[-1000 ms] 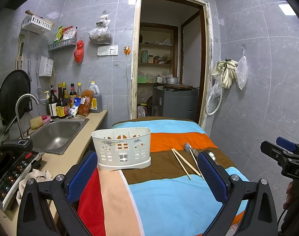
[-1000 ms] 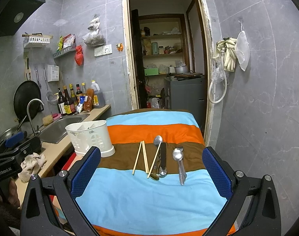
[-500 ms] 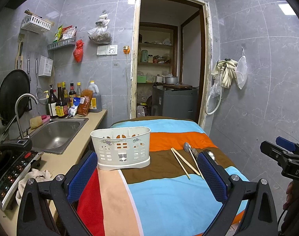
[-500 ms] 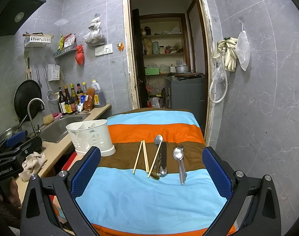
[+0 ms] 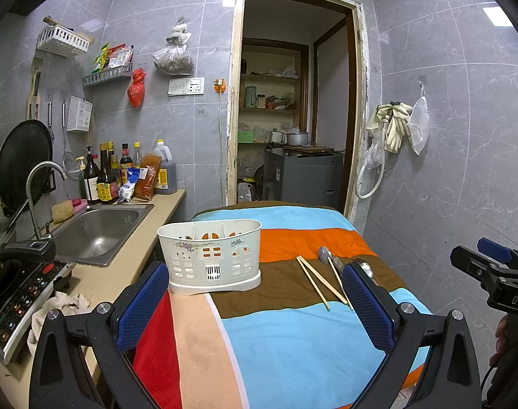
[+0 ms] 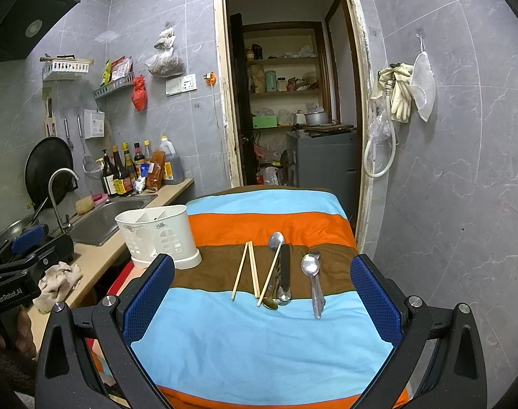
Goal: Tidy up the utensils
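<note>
At the centre of the right wrist frame, chopsticks [image 6: 247, 269], spoons [image 6: 311, 277] and other cutlery lie on the striped bench [image 6: 259, 334], none yet in the white holder [image 6: 158, 235] at left, with both the left claw [image 5: 259, 310] and right claw [image 6: 262, 300] spread apart and empty, so sorting has barely begun.

Both wrist cameras look forward and slightly down along their own fingers, across the striped cloth [image 5: 293, 334] toward the doorway [image 6: 293, 102]. The left view sits nearer the sink [image 5: 95, 228], facing the white caddy [image 5: 209, 255] closely. The right view sits further right, centred on the utensils [image 6: 279, 272]. Both share cloth, caddy, utensils, sink, doorway.
</note>
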